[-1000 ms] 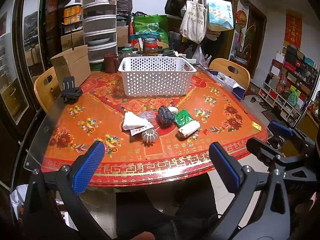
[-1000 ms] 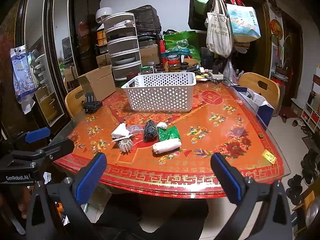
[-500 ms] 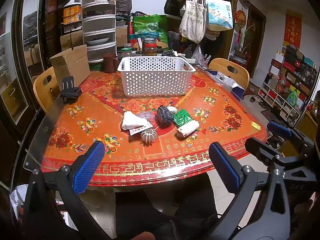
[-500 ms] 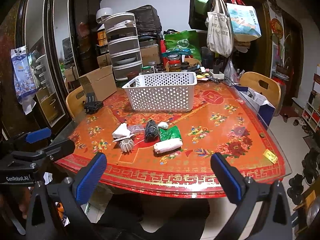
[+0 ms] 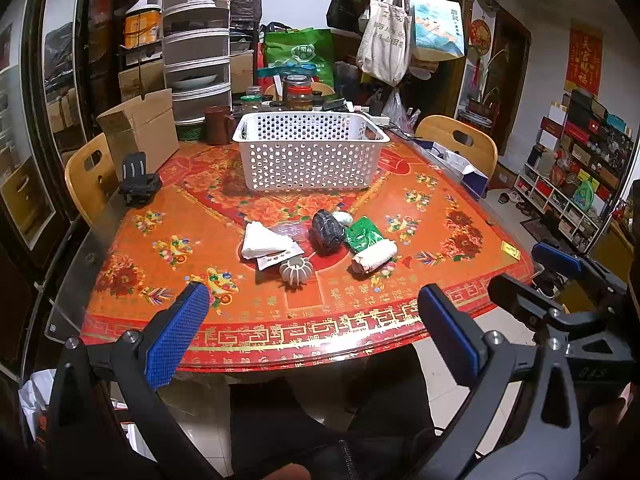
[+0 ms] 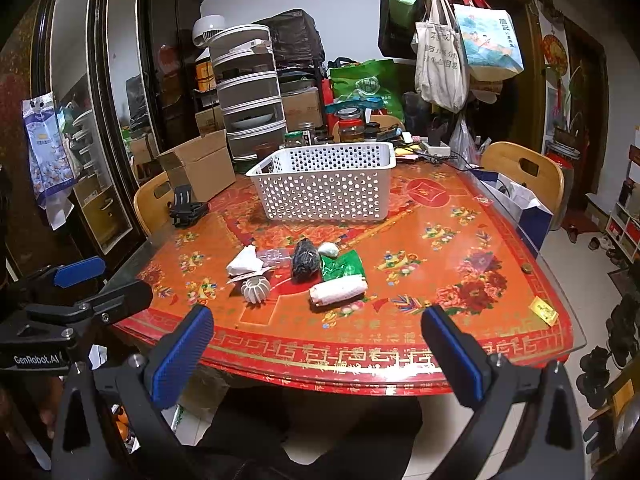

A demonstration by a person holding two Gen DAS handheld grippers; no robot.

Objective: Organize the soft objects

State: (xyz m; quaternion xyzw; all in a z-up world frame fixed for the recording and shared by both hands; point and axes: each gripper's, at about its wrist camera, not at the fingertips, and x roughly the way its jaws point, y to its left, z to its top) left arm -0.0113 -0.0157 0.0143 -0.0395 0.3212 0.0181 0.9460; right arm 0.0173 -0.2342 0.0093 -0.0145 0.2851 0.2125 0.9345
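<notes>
Both the left gripper point(image 5: 308, 324) and the right gripper point(image 6: 316, 344) hang off the near edge, fingers spread, empty. The white rolled cloth point(image 6: 338, 289) looks light and squashy; pinch its middle.

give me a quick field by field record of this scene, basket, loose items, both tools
basket: white basket upright at the far middle of the red table, no items visible inside
loose items: white cloth, ribbed white ball, black bundle, green packet, white roll, clustered in front of the basket
left tool: open, holding nothing, off the near table edge
right tool: open, holding nothing, off the near table edge
progress: nothing picked up yet
</notes>
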